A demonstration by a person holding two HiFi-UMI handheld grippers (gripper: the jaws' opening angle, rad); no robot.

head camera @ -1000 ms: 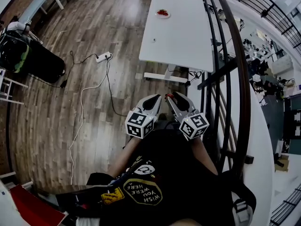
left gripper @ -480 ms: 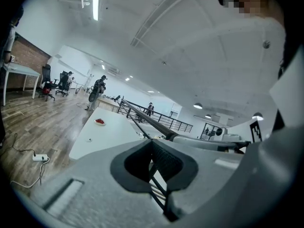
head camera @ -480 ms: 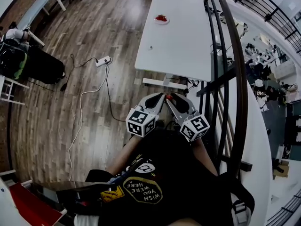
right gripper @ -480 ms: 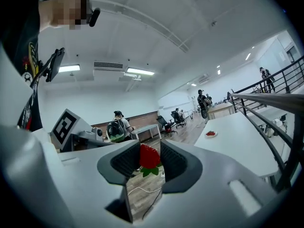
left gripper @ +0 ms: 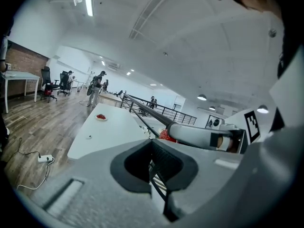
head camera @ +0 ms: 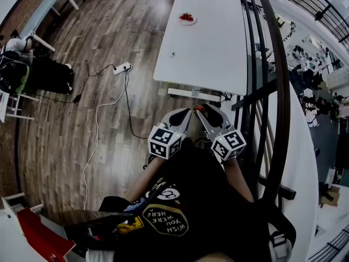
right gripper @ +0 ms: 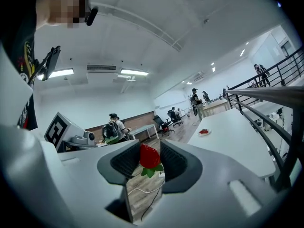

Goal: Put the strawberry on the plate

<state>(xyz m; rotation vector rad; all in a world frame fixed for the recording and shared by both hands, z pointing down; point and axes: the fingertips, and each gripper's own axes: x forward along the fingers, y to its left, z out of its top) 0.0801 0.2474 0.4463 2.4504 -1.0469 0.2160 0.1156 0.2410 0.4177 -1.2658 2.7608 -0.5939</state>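
A red strawberry (right gripper: 149, 158) with green leaves sits between the pads of my right gripper (right gripper: 149, 161), which is shut on it. In the head view the strawberry (head camera: 199, 107) shows as a red spot at the tip of the right gripper (head camera: 200, 109), held close to the person's chest. My left gripper (head camera: 186, 113) is beside it, shut with nothing in it; in its own view the left gripper (left gripper: 153, 163) shows dark pads together. A small white plate (head camera: 187, 19) with red fruit on it lies far off on the long white table (head camera: 212, 53).
A dark railing (head camera: 275, 91) runs along the table's right side. A white power strip (head camera: 122, 67) and cables lie on the wooden floor to the left. A small object (head camera: 173, 54) sits on the table's left edge. A black bag (head camera: 46, 74) is at far left.
The table and plate have drifted slightly nearer and lower in the head view. Both grippers stay together in front of the chest, the right still holding the strawberry.
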